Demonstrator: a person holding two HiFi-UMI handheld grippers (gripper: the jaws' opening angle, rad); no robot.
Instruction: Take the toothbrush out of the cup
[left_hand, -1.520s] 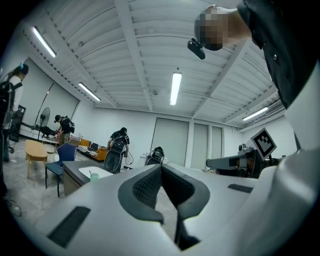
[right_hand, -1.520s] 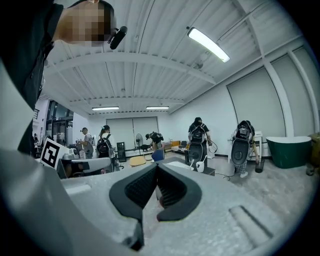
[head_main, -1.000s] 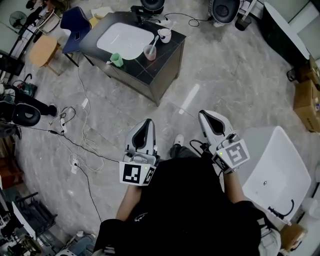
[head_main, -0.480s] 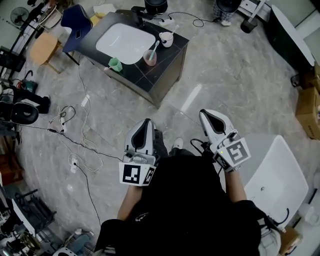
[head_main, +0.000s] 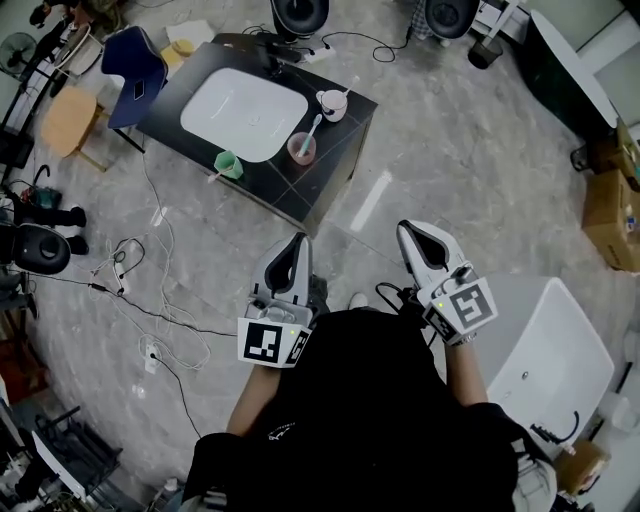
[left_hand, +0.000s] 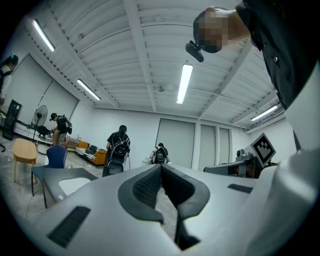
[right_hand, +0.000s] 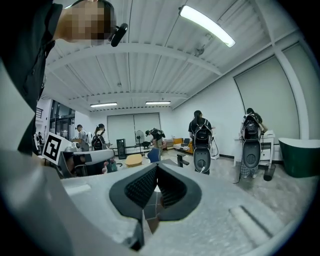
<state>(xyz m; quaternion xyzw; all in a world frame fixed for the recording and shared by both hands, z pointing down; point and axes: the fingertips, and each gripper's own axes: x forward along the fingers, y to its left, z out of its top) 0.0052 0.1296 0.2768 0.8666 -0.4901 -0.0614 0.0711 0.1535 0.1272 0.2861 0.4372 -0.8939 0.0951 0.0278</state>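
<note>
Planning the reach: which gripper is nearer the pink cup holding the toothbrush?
Left. The left gripper sits almost straight below the pink cup in the head view; the right gripper is farther off, below and to its right.

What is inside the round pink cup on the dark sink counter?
A pale toothbrush stands in the pink cup, leaning out over its rim. Its lower end is hidden by the cup wall, and any other contents are too small to tell.
</note>
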